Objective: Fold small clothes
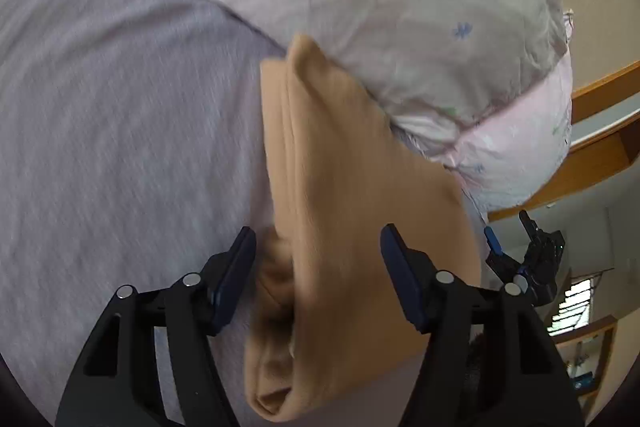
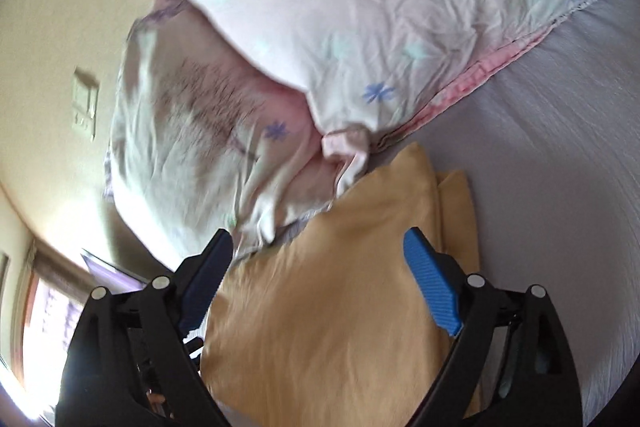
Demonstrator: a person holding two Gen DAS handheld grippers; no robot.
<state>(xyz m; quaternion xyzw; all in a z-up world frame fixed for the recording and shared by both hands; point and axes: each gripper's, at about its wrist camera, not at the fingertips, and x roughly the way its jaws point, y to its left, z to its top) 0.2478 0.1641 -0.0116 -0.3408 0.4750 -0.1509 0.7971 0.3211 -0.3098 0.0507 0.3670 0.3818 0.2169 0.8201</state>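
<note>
A tan folded garment (image 1: 340, 207) lies on the lilac bedsheet (image 1: 120, 127), its far end against the pillows. My left gripper (image 1: 318, 247) is open, its blue-padded fingers standing either side of the garment's near end, above it. In the right wrist view the same garment (image 2: 340, 307) looks mustard yellow and fills the space under my right gripper (image 2: 320, 251), which is open with jaws wide apart. The right gripper (image 1: 508, 239) also shows at the right edge of the left wrist view, beside the garment.
Two white floral pillows (image 1: 380, 7) are stacked at the head of the bed (image 2: 280, 27), touching the garment's far end. A wooden shelf (image 1: 600, 147) and beige wall (image 2: 60, 27) lie beyond. A wall switch (image 2: 85, 103) and window (image 2: 44, 327) are to the left.
</note>
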